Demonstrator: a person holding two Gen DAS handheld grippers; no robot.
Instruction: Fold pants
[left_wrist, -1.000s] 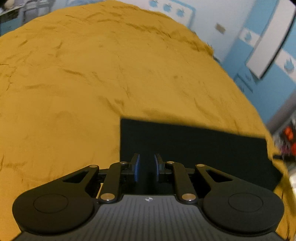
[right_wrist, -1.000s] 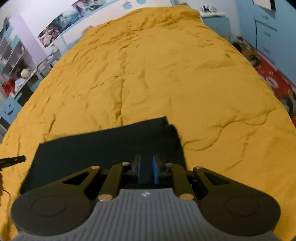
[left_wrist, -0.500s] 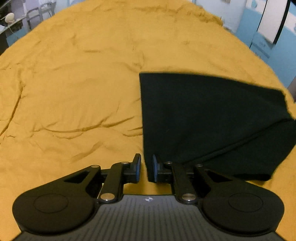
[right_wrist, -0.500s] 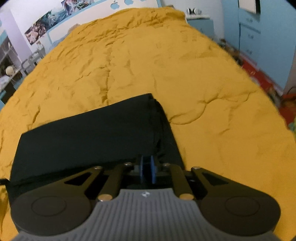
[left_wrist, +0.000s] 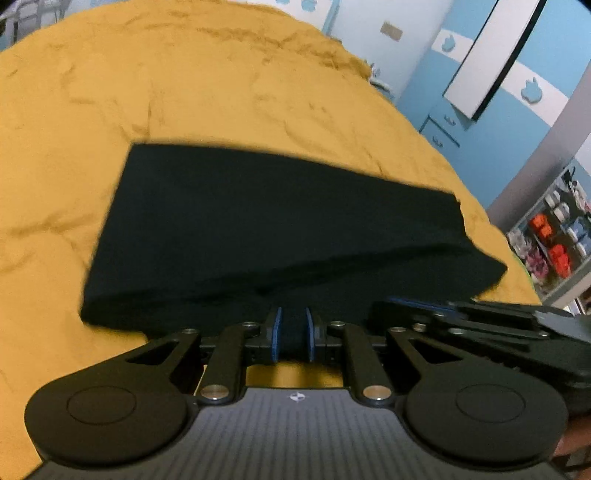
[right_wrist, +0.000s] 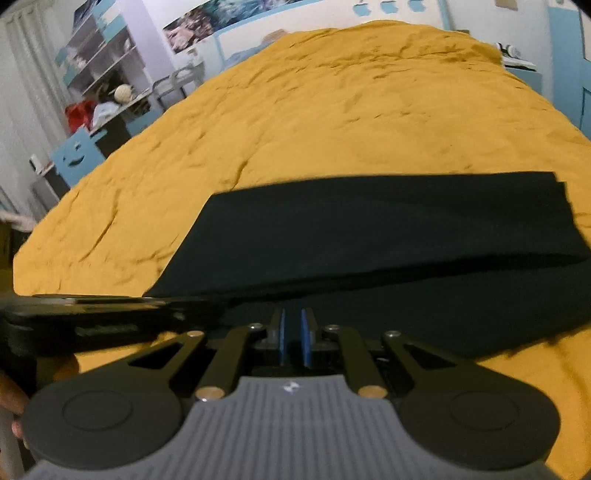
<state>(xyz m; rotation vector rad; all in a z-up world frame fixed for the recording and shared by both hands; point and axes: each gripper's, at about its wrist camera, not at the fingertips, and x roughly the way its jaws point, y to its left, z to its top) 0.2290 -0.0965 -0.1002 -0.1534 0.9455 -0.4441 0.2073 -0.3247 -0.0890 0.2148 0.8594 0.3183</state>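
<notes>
I hold the pants (left_wrist: 280, 229) by their near edge on the yellow bed (left_wrist: 184, 92): left gripper (left_wrist: 293, 334) and right gripper (right_wrist: 293, 341) both narrowed onto dark cloth, side by side, probably to carry one fold evenly. Half a second ago the grippers sat further apart; now they have converged.
</notes>
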